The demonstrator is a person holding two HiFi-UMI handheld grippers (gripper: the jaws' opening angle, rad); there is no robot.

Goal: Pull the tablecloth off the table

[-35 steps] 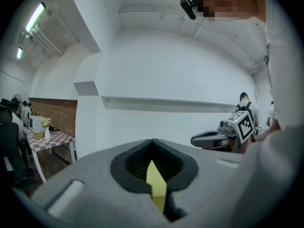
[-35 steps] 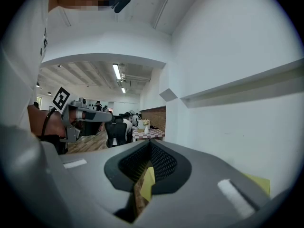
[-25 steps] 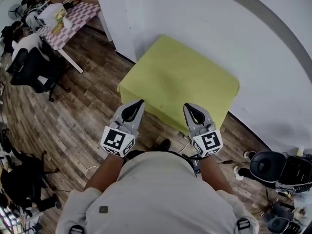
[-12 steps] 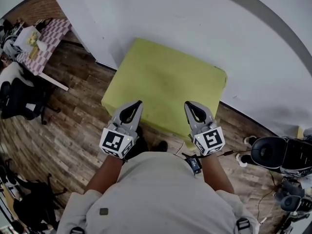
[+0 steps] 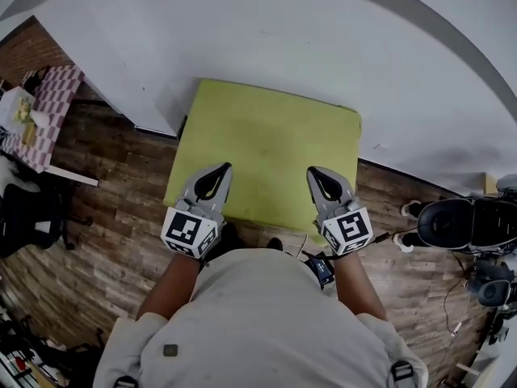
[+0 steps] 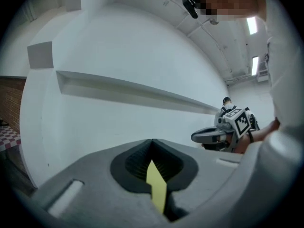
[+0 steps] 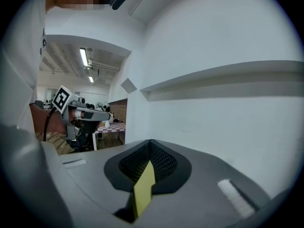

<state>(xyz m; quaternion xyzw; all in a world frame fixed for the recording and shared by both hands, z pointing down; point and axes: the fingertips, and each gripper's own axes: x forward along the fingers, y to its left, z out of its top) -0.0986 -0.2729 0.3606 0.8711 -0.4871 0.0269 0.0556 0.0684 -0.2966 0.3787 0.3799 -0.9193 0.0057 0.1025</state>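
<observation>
The yellow-green tablecloth (image 5: 271,148) lies spread out flat in front of me, its far edge by the white wall. Both grippers hold its near edge. My left gripper (image 5: 216,170) is shut on the cloth near the left corner, my right gripper (image 5: 316,172) near the right one. In the left gripper view a sliver of the tablecloth (image 6: 156,186) stands pinched between the shut jaws, and the right gripper (image 6: 195,137) shows off to the right. The right gripper view shows the same sliver of tablecloth (image 7: 144,189) in its jaws. The table under the cloth is hidden.
A white wall (image 5: 339,47) runs behind the cloth, over a wooden floor (image 5: 105,241). A table with a checkered cloth (image 5: 36,115) and a dark office chair (image 5: 24,217) stand at the left. A black chair (image 5: 452,225) and cables lie at the right.
The view has swung, so the cloth now sits square in front of me and looks flatter. The checkered table has slid to the left edge. Both grippers stay shut on the near edge.
</observation>
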